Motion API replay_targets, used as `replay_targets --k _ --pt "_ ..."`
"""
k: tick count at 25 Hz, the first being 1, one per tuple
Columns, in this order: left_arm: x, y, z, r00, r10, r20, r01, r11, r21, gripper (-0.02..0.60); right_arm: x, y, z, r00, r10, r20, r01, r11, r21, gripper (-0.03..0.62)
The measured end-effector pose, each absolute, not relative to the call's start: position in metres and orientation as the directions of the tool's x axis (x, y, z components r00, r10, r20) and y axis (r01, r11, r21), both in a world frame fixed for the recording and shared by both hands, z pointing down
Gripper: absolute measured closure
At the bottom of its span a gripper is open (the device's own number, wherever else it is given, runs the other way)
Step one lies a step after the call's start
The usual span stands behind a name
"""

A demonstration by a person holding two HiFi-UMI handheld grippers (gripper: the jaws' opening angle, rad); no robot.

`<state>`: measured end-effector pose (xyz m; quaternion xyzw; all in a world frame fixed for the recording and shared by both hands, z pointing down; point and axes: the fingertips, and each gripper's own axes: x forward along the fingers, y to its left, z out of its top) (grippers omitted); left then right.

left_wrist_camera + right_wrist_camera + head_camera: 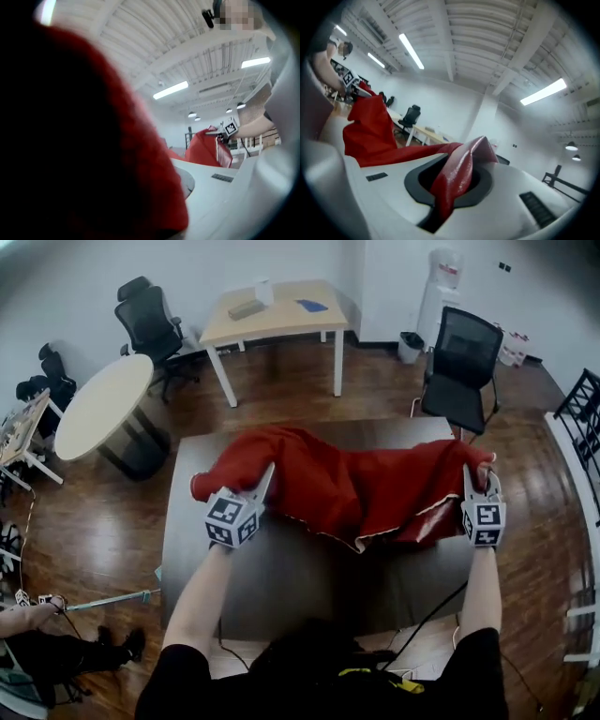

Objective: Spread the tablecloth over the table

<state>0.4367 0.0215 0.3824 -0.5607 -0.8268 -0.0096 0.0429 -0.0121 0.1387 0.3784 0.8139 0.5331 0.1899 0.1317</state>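
Note:
A red tablecloth [347, 484] hangs bunched above the far half of a dark grey table [309, 587], stretched between my two grippers. My left gripper [265, 479] is shut on the cloth's left edge. In the left gripper view the red cloth [93, 154] hides the jaws, and the right gripper [228, 129] shows far off with the cloth's other end. On the right, my right gripper [468, 476] is shut on the right edge. The right gripper view shows a glossy red fold [457, 176] pinched between its jaws, and the left gripper [349, 83] at the far end.
A black office chair [459, 362] stands just behind the table's far right corner. A wooden desk [277, 315], a round table [103, 404] and a second chair [150, 320] stand further back. A black rack [581, 418] is at the right. A cable [431, 615] crosses the table's near edge.

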Motion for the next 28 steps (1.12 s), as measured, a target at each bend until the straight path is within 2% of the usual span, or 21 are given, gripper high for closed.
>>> replay_targets --k 3,6,9,12,15,16,18,21,22,25,28 --pt "0.439 0.022 0.482 -0.292 0.909 0.296 0.951 0.31 -0.014 0.578 -0.084 0.171 0.482 0.226 0.9 0.373 0.825 -0.38 0.418 0.566" --pt "0.436 0.015 0.548 -0.239 0.874 0.423 0.965 0.262 0.004 0.578 -0.121 0.175 0.573 0.141 0.845 0.516 0.834 -0.383 0.398 0.566" --pt "0.441 0.009 0.586 -0.168 0.862 0.479 0.985 0.167 0.044 0.578 -0.144 0.171 0.626 0.07 0.815 0.576 0.826 -0.371 0.425 0.566" --pt "0.463 -0.001 0.602 -0.101 0.855 0.509 0.993 0.055 0.106 0.577 -0.139 0.168 0.648 0.055 0.8 0.598 0.817 -0.38 0.434 0.566" --pt "0.471 -0.003 0.616 -0.066 0.826 0.559 0.997 0.036 0.065 0.577 -0.125 0.166 0.663 0.014 0.768 0.64 0.781 -0.408 0.473 0.564" --pt "0.469 -0.004 0.621 -0.057 0.812 0.581 0.998 0.039 0.043 0.577 -0.125 0.164 0.674 -0.016 0.748 0.663 0.771 -0.413 0.484 0.539" --pt "0.464 -0.007 0.631 -0.044 0.79 0.611 0.999 0.038 0.024 0.577 -0.133 0.157 0.69 -0.079 0.714 0.696 0.766 -0.403 0.501 0.39" --pt "0.456 -0.004 0.643 -0.037 0.792 0.61 0.999 0.019 0.035 0.577 -0.149 0.145 0.69 -0.106 0.715 0.691 0.786 -0.366 0.499 0.248" --pt "0.455 -0.003 0.646 -0.036 0.794 0.607 0.999 0.018 0.037 0.577 -0.155 0.139 0.686 -0.104 0.72 0.686 0.798 -0.352 0.49 0.224" --pt "0.458 -0.003 0.641 -0.045 0.798 0.602 0.999 0.022 0.046 0.577 -0.171 0.118 0.651 -0.132 0.747 0.651 0.827 -0.279 0.487 0.224" --pt "0.461 -0.004 0.628 -0.064 0.805 0.589 0.998 0.035 0.06 0.577 -0.141 0.107 0.599 -0.107 0.821 0.56 0.82 -0.245 0.517 0.224"
